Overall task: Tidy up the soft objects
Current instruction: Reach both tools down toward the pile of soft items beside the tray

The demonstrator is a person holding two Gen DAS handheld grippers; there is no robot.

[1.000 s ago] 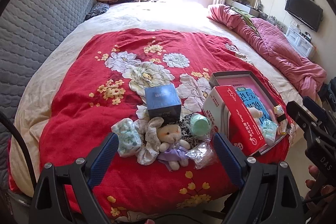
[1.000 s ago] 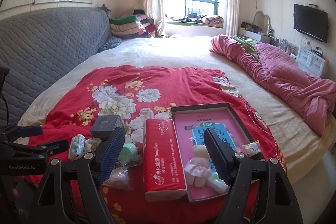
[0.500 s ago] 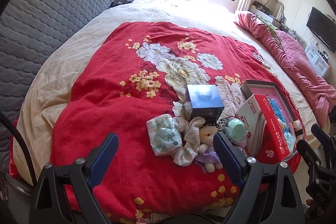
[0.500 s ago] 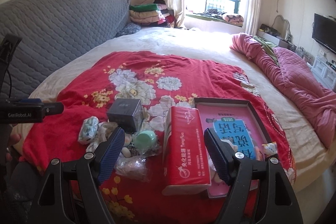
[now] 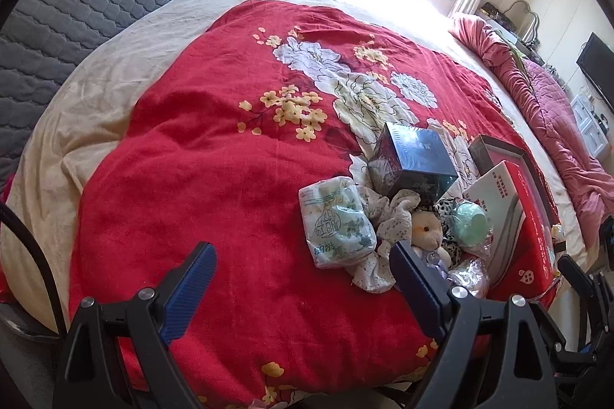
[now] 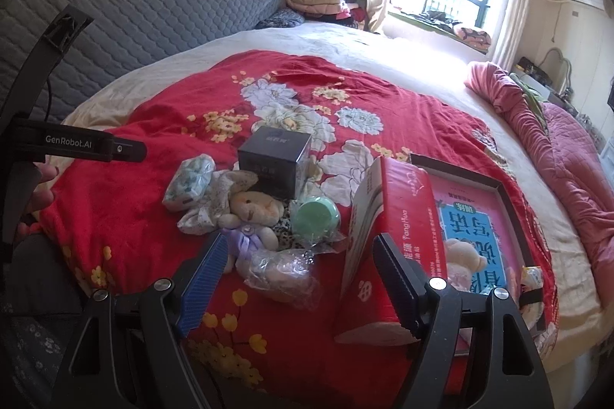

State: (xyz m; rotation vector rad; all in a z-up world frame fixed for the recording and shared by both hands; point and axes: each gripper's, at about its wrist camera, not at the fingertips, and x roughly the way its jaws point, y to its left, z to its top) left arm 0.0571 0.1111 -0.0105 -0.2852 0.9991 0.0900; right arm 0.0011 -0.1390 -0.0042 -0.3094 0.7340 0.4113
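A small teddy bear [image 6: 251, 211] lies on the red floral blanket [image 5: 215, 159] near the bed's front edge, on a floral cloth [image 5: 387, 217]. Beside it lie a green-white tissue pack [image 5: 335, 223], a green round object in plastic [image 6: 316, 217] and a clear bag [image 6: 282, 272]. My left gripper [image 5: 303, 288] is open and empty, left of the pile. My right gripper [image 6: 299, 288] is open and empty, just in front of the clear bag. The bear also shows in the left wrist view [image 5: 426, 234].
A dark box [image 6: 274, 161] stands behind the pile. A red tissue carton [image 6: 391, 244] stands to its right, next to a dark tray [image 6: 506, 202] holding a pink book and a small plush. A pink quilt [image 6: 556, 148] lies at the right.
Both views have swung left and come closer to the bed. The pile now sits right of my left gripper and nearer my right one. Nothing was grasped.
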